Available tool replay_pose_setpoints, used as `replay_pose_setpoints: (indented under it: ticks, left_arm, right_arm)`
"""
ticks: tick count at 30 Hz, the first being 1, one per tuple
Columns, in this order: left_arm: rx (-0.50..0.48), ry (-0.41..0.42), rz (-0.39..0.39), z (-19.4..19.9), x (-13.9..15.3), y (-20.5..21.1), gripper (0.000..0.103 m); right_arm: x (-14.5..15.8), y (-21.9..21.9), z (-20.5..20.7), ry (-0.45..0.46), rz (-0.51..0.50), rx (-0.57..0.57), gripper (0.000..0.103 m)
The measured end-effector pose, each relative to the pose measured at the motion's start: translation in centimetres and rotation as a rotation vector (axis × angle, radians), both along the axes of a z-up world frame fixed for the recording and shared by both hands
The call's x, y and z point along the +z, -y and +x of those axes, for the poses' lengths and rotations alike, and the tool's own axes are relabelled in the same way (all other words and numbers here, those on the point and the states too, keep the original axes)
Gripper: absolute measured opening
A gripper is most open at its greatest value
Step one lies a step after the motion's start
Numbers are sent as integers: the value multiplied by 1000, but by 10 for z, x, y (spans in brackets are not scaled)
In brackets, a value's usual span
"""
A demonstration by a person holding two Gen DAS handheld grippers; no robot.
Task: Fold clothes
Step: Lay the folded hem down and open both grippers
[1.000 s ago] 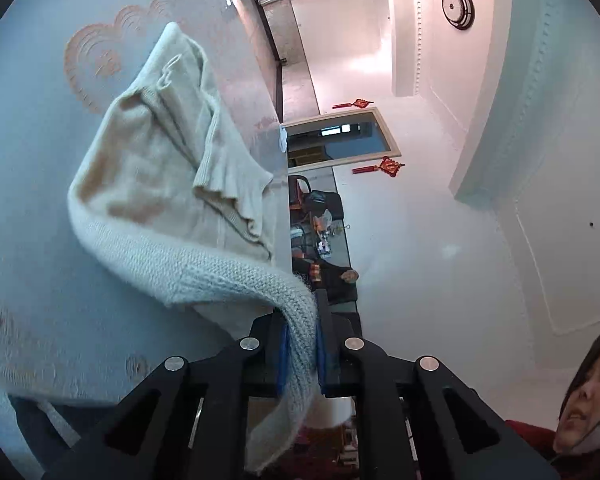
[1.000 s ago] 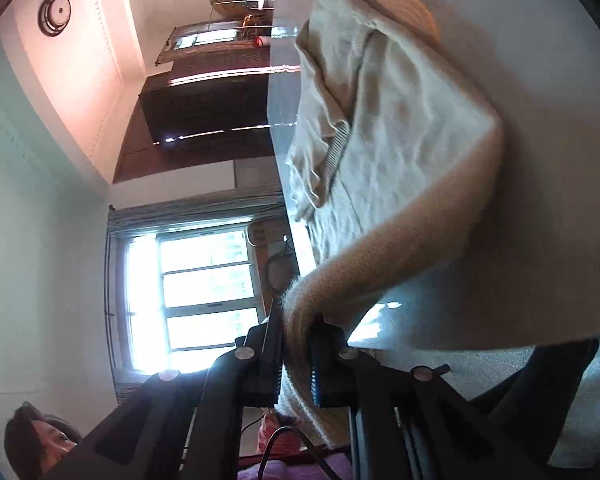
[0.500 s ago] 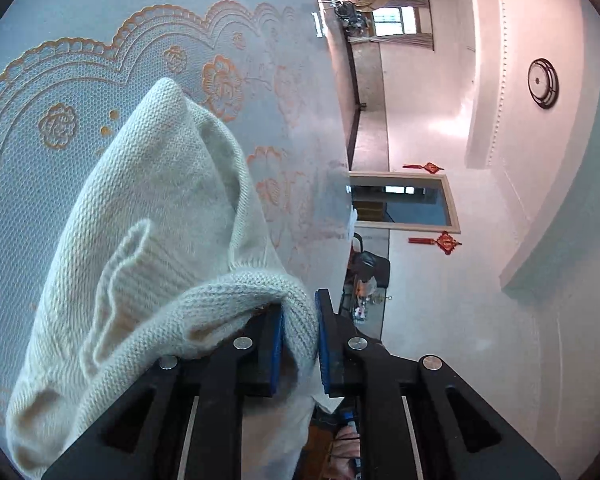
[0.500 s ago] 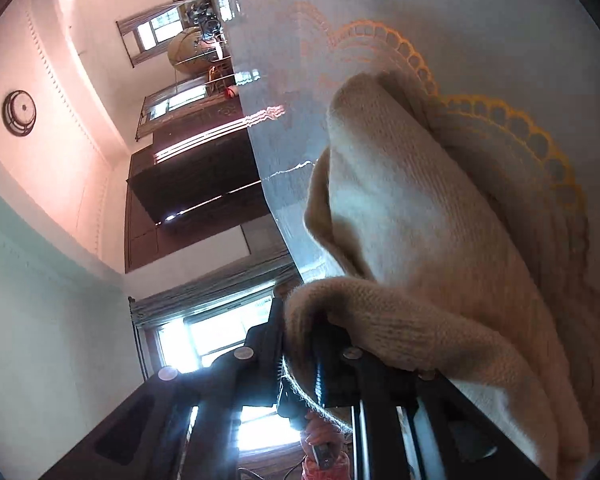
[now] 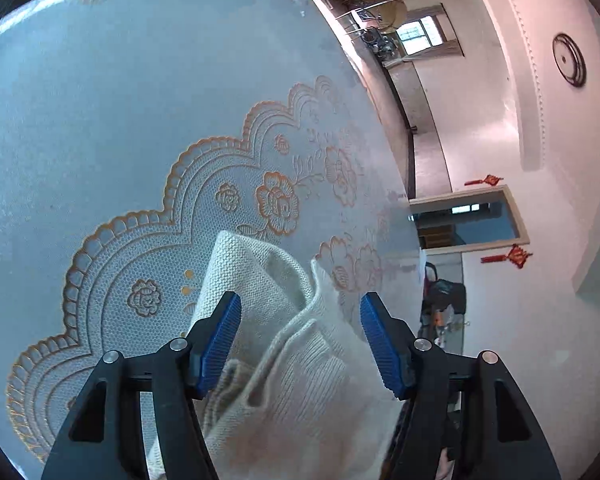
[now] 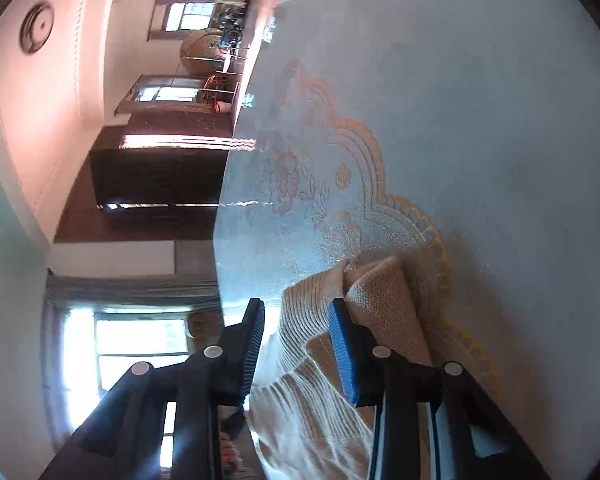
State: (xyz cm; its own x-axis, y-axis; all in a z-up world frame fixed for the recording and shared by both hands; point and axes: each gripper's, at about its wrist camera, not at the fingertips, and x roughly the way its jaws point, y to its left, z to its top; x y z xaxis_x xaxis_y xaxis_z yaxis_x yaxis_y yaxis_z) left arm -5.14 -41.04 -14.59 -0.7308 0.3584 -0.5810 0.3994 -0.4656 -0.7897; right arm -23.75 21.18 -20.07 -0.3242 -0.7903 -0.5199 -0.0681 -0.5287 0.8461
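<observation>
The cream knitted sweater (image 5: 284, 364) lay in a folded heap on the round table covered with a pale blue cloth patterned in orange lace scallops and roses (image 5: 140, 128), close to the table's rim. In the left wrist view the left gripper (image 5: 300, 320) stood spread wide, its blue ribbed pads (image 5: 220, 340) well apart on either side of the garment's upper fold and gripping nothing; a ribbed edge of the knit ran between the fingers. In the right wrist view the right gripper (image 6: 296, 328) was likewise released, jaws apart, with the sweater's ribbed hem (image 6: 304, 320) lying in the gap and a folded corner of coarser knit (image 6: 384, 296) just beside the outer blue pad (image 6: 342, 344); whether that pad touched the fabric could not be told. Beyond the table edge were a white wall, a round dark ceiling fixture (image 5: 569, 60), red hanging knot ornaments (image 5: 508, 255) and a bright window (image 6: 140, 344).
</observation>
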Motion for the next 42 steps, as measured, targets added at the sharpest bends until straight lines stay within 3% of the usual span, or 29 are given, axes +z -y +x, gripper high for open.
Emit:
replay_pose_setpoints:
  ticks: [4,7,10,15,21,25,29,32,37,42]
  left_arm:
    - [-171,-43,-126,28,1,-51,65]
    - [-217,-67,-165,55,-4,-67,65]
    - [-223,-93,-208,80,-3,-72,65]
    - [-302,-59,-173,85,-4,-64,65]
    - [-342,-65,-169,100,-5,-62,65]
    - [-391,-54,-149,99,-8,-58,65]
    - [-508,-54,-156,111,-10,-69,65]
    - [-577,-47,-205,128,-6,-73,65]
    - [-578,-90,-293,140,7,-66,65]
    - [-658,-144,-316,123,7,-71,65]
  right_arm:
    - [36,54,55,-228,402,255,35]
    - [36,95,104,-342,557,392,35]
    - [29,109,135,-368,652,408,35]
    - [18,72,146,-285,683,277,34]
    - [23,4,156,-204,597,54,34]
    - [17,3,168,-200,531,74,35]
    - [7,18,172,-174,558,87,35]
    - [7,5,176,-136,626,12,35]
    - [27,1,186,-227,611,-42,35]
    - [43,35,176,-306,597,59,34]
